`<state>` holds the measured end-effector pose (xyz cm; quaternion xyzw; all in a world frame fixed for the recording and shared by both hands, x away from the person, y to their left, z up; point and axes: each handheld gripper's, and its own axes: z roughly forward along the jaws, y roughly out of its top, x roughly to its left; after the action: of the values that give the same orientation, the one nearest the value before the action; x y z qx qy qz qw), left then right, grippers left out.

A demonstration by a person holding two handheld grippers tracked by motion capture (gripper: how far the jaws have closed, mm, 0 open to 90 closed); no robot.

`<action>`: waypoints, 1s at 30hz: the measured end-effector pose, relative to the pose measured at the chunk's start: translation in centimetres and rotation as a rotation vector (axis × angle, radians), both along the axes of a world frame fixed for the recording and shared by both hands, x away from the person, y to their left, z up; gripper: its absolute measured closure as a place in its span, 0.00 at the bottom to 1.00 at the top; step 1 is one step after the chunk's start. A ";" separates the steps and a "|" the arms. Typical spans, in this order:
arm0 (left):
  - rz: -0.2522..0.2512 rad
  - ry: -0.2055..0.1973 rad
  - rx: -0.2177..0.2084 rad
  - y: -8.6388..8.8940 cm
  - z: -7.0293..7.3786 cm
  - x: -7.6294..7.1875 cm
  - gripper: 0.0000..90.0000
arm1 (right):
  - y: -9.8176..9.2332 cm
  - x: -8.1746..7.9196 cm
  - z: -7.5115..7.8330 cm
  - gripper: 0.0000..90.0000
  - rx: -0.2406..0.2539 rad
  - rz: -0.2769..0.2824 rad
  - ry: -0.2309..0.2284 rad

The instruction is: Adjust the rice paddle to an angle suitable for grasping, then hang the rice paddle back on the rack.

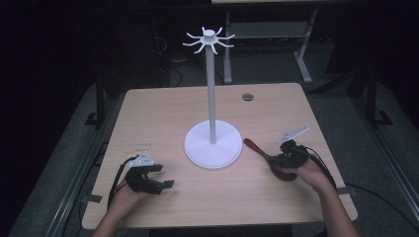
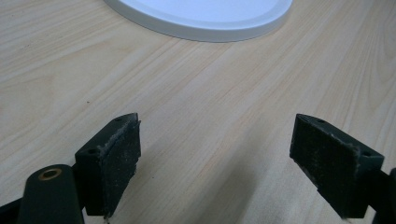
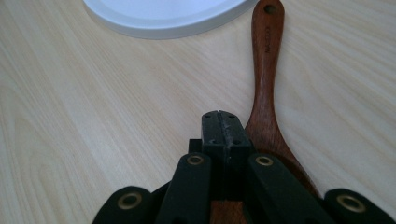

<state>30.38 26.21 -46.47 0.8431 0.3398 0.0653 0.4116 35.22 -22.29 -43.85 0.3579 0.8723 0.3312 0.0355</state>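
Observation:
A white hanger stand [image 1: 212, 145] with a tall pole and a crown of hooks [image 1: 209, 39] rises from the middle of the table. To its right lies a dark wooden spoon [image 1: 254, 147], its handle [image 3: 265, 70] pointing at the stand's round base [image 3: 163, 18]. My right gripper [image 1: 274, 159] sits low over the spoon's wide end. In the right gripper view its jaws [image 3: 222, 128] are pressed together, and the spoon runs beside and under them. My left gripper [image 1: 165, 176] hovers at the front left. It is open [image 2: 215, 154], with bare wood between the pads.
The light wooden table [image 1: 158, 113] has a round cable hole [image 1: 247, 97] at the back right. The stand's base edge [image 2: 201, 28] lies just ahead of the left gripper. Dark floor and metal frame legs [image 1: 304, 54] lie beyond the table.

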 end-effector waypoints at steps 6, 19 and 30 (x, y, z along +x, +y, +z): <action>-0.002 0.000 0.002 0.0 0.0 0.1 0.17 | 0.3 0.3 0.8 0.92 -0.012 -0.017 -0.020; 0.000 0.004 0.007 -0.1 -0.1 0.1 0.17 | 2.0 2.7 2.2 0.82 -0.133 -0.056 0.016; -0.009 0.002 0.010 0.0 -0.1 0.1 0.17 | 4.0 5.3 2.4 0.74 -0.292 -0.047 0.104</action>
<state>30.51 26.21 -46.60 0.8468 0.3358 0.0644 0.4074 40.51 -18.33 -41.42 0.3859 0.9033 0.1811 0.0494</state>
